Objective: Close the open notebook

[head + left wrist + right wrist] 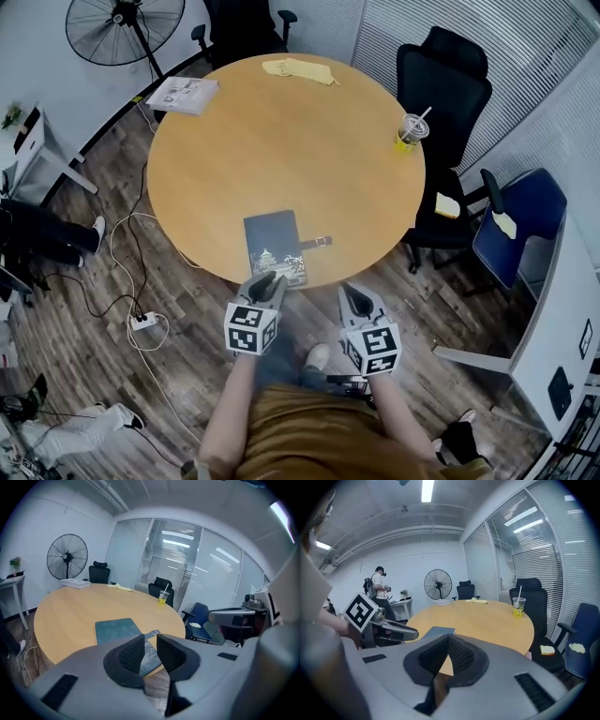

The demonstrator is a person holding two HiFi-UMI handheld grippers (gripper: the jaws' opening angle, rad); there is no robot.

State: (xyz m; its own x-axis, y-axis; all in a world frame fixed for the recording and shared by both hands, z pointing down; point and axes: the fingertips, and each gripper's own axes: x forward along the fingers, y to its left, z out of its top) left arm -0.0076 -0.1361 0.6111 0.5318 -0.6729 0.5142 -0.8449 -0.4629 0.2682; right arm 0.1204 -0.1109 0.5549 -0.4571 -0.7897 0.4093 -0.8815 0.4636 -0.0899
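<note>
A dark notebook [275, 246] lies flat on the round wooden table [281, 141], close to its near edge. Its cover faces up with a white drawing at the near end, and a strap [319, 242] sticks out to the right. My left gripper [267, 284] hovers just off the table edge, in front of the notebook. Its jaws are apart with nothing between them, and the notebook [117, 630] shows beyond the left gripper [150, 639]. My right gripper [356, 298] hangs to the right, off the table. In the right gripper view, the right gripper [447, 640] is shut on nothing.
On the table stand a plastic cup with a straw [411, 130], a yellow cloth [298, 68] and a stack of papers [184, 94] at the far side. A black chair [441, 84] and a blue chair [520, 225] stand to the right. Cables and a power strip [142, 321] lie on the floor at left.
</note>
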